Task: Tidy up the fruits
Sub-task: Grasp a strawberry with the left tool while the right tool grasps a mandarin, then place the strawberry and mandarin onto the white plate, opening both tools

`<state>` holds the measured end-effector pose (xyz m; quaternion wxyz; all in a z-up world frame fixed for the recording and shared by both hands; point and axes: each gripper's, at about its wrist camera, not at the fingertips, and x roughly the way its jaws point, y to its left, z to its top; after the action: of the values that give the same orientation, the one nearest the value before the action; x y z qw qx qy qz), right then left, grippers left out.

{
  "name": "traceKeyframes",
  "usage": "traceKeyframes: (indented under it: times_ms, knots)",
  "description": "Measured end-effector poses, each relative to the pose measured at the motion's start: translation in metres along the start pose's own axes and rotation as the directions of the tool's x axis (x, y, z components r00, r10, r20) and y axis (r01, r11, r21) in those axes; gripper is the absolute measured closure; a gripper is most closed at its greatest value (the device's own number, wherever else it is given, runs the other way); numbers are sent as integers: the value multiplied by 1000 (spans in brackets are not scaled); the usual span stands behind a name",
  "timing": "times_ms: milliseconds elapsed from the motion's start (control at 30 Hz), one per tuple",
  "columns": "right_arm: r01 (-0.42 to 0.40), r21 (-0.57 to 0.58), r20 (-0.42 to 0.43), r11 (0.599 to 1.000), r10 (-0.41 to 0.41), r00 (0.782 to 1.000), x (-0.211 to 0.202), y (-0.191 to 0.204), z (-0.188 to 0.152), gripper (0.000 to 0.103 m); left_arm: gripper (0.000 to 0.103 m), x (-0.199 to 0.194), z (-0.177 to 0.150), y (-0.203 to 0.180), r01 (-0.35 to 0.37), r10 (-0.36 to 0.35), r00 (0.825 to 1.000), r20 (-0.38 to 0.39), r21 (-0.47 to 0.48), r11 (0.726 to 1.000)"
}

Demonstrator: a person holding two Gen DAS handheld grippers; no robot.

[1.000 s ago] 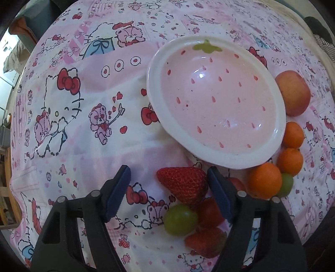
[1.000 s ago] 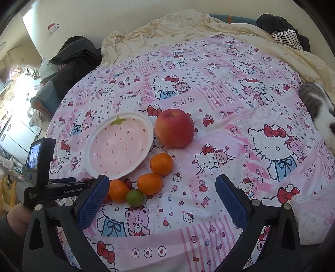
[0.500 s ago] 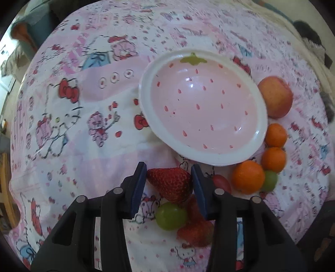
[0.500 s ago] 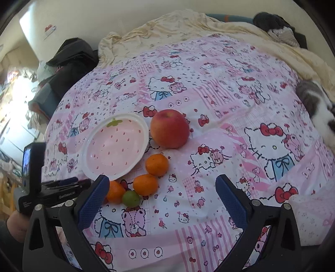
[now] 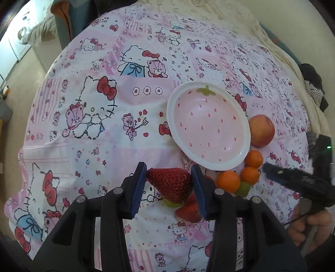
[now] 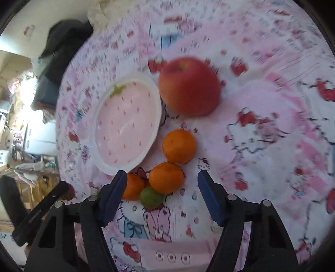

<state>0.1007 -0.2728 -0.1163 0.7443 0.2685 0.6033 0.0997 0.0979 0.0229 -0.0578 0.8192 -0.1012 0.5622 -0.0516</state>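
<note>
My left gripper (image 5: 168,173) is shut on a big red strawberry (image 5: 169,184) and holds it above the bedspread, near the front rim of the pink strawberry-print bowl (image 5: 170,117). Below it lie another strawberry (image 5: 188,211) and a green grape (image 5: 168,203). My right gripper (image 6: 162,177) hovers over three oranges (image 6: 166,177) and a green grape (image 6: 150,196). Its jaws are closing, and the pads press on nothing. A red apple (image 6: 189,86) sits beside the bowl (image 6: 94,150), which holds nothing.
Everything rests on a soft pink cartoon-print bedspread (image 5: 83,146). A cream blanket (image 5: 230,18) and dark clothes (image 6: 62,41) lie at the far edge. A person's hand (image 5: 309,226) holds the right gripper at the right of the left wrist view.
The left jaws closed on the strawberry and lifted it off the bedspread. The right gripper dropped toward the oranges, and its jaws narrowed.
</note>
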Motion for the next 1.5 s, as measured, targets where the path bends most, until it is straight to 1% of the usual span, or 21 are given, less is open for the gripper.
traceKeyframes:
  times_ms: [67,100,133,200,267,367,467,533,667,733,800,933,1000,1100,1200,1267,1400,1500]
  knots:
    - [38,-25,-11,999,-38,999,16,6,2,34,64,4,1,1,3,-3,1000,-6,-4,1000]
    - [41,-27,-22,999,-42,999,21,7,2,37,64,3,0,2,4,-4,1000,-8,-7,1000]
    - [34,-24,-42,999,-35,999,28,7,1,43,64,5,0,2,5,-5,1000,-9,-7,1000]
    - [42,-28,-76,999,-44,996,39,5,-2,48,64,6,1,0,-7,7,1000,-4,2,1000]
    - [57,-40,-84,998,-60,995,42,3,-5,56,64,8,2,-1,-8,8,1000,-6,0,1000]
    - [31,-33,-73,999,-33,997,39,0,-4,57,64,9,2,-3,-15,15,1000,-2,8,1000]
    - [14,-25,-53,1000,-15,998,32,-2,-4,58,64,7,2,-9,-38,38,999,20,34,999]
    - [-15,-24,-47,1000,14,999,25,0,-5,58,64,6,2,-11,-48,47,998,30,49,998]
    - [-66,-36,-23,997,65,998,7,6,-8,58,64,5,5,-13,-27,26,999,24,47,999]
    - [-103,-45,-7,994,103,995,-3,12,-7,58,64,3,14,-15,-3,2,1000,24,44,999]
    - [-120,-72,14,990,122,992,-13,20,-2,58,64,-1,30,-17,4,-5,999,36,46,999]
    - [-78,-203,52,976,91,995,-21,51,21,58,64,3,67,-27,15,-18,998,57,48,999]
    - [-53,-244,55,968,69,996,-16,60,28,58,64,11,80,-35,2,-7,998,64,73,997]
    - [-29,-291,37,956,42,998,1,70,41,58,64,31,94,-43,6,-9,999,40,91,996]
    - [17,-356,37,934,-4,999,18,79,50,58,64,53,103,-48,-14,12,1000,22,108,994]
    - [63,-388,45,920,-49,998,32,80,56,57,64,67,107,-50,-18,16,1000,18,110,994]
    - [111,-399,43,910,-103,994,55,74,62,57,64,87,113,-56,-3,4,1000,-8,121,993]
    - [150,-443,53,884,-142,989,66,76,59,57,64,101,114,-64,1,2,1000,-24,145,989]
